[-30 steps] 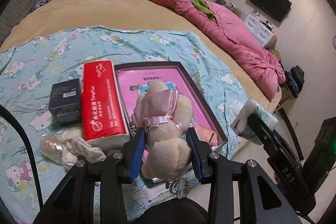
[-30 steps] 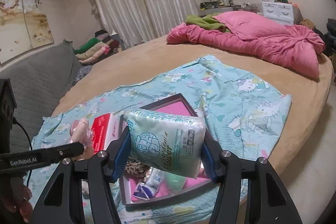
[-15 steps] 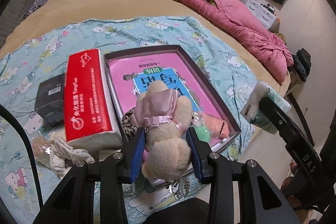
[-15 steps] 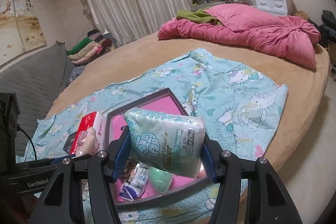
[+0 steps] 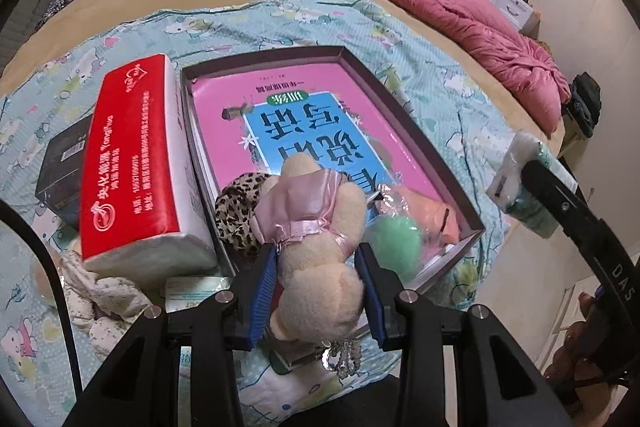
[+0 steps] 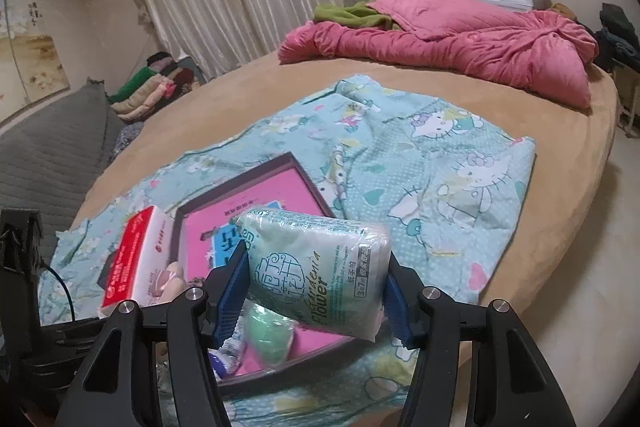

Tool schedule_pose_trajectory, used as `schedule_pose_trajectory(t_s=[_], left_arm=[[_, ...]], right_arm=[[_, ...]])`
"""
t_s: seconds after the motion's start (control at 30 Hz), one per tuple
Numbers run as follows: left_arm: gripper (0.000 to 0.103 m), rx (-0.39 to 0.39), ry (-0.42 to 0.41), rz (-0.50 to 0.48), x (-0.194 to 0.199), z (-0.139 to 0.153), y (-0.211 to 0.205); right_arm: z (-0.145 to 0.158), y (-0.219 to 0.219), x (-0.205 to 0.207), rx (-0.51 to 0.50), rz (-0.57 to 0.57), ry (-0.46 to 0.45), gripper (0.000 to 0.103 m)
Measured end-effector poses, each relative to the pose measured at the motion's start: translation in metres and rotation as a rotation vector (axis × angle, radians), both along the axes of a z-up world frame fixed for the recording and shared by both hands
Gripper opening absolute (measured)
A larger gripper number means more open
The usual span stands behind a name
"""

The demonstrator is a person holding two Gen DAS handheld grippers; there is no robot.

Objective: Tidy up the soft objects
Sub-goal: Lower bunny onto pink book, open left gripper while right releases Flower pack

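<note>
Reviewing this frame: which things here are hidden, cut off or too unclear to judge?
- Teddy bear: face unseen in the left wrist view; only its back shows in the left gripper.
- Tray near end: hidden in the right wrist view by the tissue pack in the right gripper.
- Black box: mostly covered by the red tissue box.

black box (image 5: 64, 167) half hidden behind red tissue pack (image 5: 132, 163)

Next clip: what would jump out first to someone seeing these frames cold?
The beige plush bear in a pink satin dress, pinched in the left claw over the dark shallow tray. Then the pale green tissue pack, clamped in the right claw. A red-and-white tissue brick lies left of the tray.
</note>
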State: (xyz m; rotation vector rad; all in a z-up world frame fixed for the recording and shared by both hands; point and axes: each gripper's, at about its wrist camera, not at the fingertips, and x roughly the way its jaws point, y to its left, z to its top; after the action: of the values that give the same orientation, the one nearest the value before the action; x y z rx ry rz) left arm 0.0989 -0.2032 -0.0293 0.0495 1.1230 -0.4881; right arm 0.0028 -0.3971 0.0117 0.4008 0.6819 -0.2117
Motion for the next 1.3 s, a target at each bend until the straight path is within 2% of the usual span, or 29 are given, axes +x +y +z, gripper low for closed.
schedule_pose_trajectory(t_s=[0.5,0.83,1.1,1.3], left_arm=[[0.04,0.01,0.015,-0.016,0.006,-0.016,-0.007],[0.04,0.01,0.016,-0.013,0.008,-0.02,-0.004],[0.04,0.001,0.015,-0.006,0.012,-0.021,0.0],[0.04,-0.009,0.013,-0.006,0.013,-0.022,0.001]], right_arm=[[-0.035,-0.01,0.02,-0.019,-0.045,0.103,0.061],[-0.057,0.002,0.049,-0.004,-0.007,0.153,0.061],[-0.063,0.014,0.06,0.011,0.044,0.159,0.062],[-0.07,0.014,0.062,0.023,0.036,0.177,0.063]])
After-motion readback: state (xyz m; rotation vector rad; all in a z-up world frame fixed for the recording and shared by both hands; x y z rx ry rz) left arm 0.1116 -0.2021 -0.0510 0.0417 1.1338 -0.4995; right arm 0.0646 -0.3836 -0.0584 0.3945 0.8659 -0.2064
